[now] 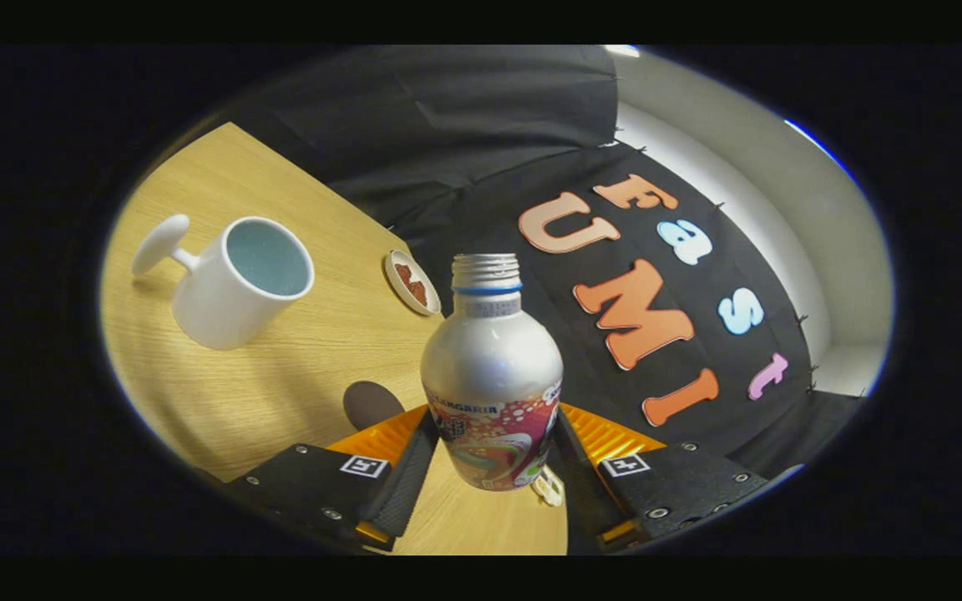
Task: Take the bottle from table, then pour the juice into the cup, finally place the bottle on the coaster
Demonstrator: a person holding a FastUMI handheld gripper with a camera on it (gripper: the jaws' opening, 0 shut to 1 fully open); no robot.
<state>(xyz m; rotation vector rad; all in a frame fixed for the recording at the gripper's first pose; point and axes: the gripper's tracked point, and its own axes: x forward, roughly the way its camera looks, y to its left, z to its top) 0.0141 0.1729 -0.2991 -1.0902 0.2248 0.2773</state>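
bottle in claw grip, off table, cup well apart

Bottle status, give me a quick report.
Gripper shut on the bottle, cap off. Cup ahead across the table, coaster beyond it. Nothing in the way.

The light is soft and warm, and it comes from above. The bottle shines bright on its silver top. A small dark shadow lies on the table beside it. The cup looks sharp. Everything bends and looks blurry near the round edge.
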